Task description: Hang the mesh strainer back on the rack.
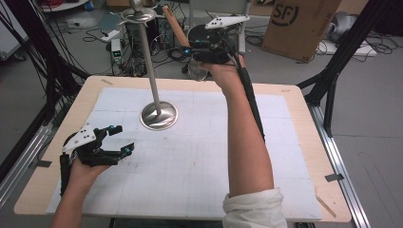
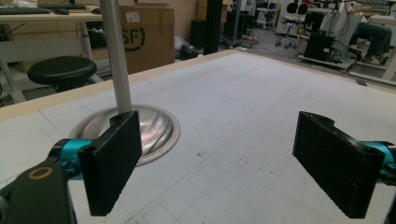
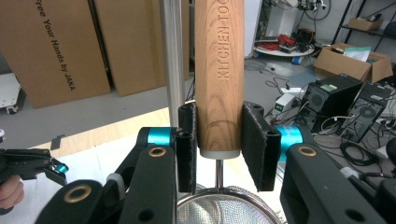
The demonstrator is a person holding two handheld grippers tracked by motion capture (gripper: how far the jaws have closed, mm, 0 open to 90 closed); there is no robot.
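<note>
In the high view, a white rolled sleeve sits nearest the camera at the bottom edge, and from it the person's right forearm rises to the right gripper, held up past the table's far edge. That gripper is clamped on a wooden handle that slants up and away, with a round mesh strainer hanging below the hand. The left gripper rests low over the table's near left part, jaws spread wide with nothing between them. A metal stand, with a round base and a tall pole topped by a small dish, stands on the white gridded mat towards the far left; the mat's right half and near middle lie bare, and a strip of the wooden table frames it. In the left gripper view, the two black pads stand far apart over bare mat, the stand's base just beyond the left one, and the table's far edge gives way to a black stool and a cardboard box. In the right gripper view, the pads press both sides of the pale, grained handle, stamped "KITCHEN TOO" and ending in a grey collar; the strainer's mesh bowl shows below, the stand's pole rises just left of the handle, and the left gripper peeks in at the left edge.
</note>
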